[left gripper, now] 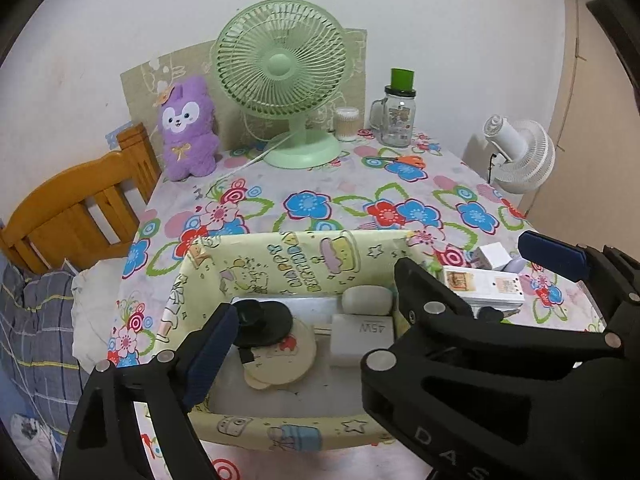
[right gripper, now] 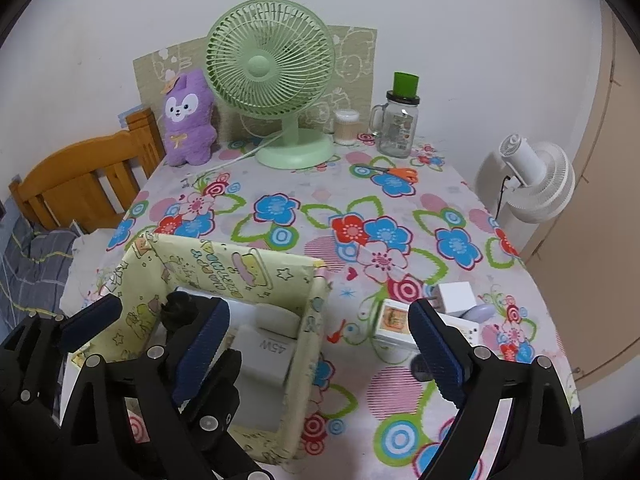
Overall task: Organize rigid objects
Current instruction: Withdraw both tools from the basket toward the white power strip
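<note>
A yellow cartoon-print box (left gripper: 280,264) stands on the flowered table, also in the right wrist view (right gripper: 224,268). It holds a black stand (left gripper: 264,322), a round beige mirror (left gripper: 280,360), a white 45W charger (left gripper: 362,338) and a grey pebble-shaped case (left gripper: 366,300). My left gripper (left gripper: 384,312) is open above the box, empty. My right gripper (right gripper: 320,344) is open and empty just right of the box. A white power strip (right gripper: 396,326), a white plug cube (right gripper: 456,298) and a lilac object (right gripper: 478,312) lie to the right.
At the back stand a green fan (left gripper: 280,76), a purple plush (left gripper: 186,128), a cotton-swab jar (left gripper: 346,124) and a glass mug jar (left gripper: 398,116). Orange scissors (left gripper: 404,160) lie nearby. A wooden chair (left gripper: 80,204) is left, a white fan (left gripper: 520,156) right.
</note>
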The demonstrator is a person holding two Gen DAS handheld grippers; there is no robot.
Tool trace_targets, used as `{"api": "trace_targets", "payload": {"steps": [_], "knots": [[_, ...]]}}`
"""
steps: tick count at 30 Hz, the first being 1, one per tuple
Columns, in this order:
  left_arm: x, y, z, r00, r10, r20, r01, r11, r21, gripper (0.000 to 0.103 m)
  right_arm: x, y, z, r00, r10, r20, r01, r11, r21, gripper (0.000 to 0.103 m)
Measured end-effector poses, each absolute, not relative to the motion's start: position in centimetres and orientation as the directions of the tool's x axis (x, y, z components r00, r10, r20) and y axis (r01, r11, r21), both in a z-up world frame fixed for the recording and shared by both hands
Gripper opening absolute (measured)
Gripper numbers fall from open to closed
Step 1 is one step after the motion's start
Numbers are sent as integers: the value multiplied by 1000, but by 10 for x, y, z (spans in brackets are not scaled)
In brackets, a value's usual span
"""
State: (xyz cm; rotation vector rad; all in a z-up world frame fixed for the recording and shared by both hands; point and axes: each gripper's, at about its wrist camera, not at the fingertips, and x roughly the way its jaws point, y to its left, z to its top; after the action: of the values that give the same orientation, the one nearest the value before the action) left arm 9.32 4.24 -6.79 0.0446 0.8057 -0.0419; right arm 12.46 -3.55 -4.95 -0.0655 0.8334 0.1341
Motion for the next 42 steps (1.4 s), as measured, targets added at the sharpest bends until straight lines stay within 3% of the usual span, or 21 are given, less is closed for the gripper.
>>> {"api": "trace_targets", "payload": {"steps": [42], "knots": [[79, -82, -55, 705, -132, -697, 168, 986, -17, 92, 99, -166, -32, 710, 46, -703, -71, 997, -6, 95]]}}
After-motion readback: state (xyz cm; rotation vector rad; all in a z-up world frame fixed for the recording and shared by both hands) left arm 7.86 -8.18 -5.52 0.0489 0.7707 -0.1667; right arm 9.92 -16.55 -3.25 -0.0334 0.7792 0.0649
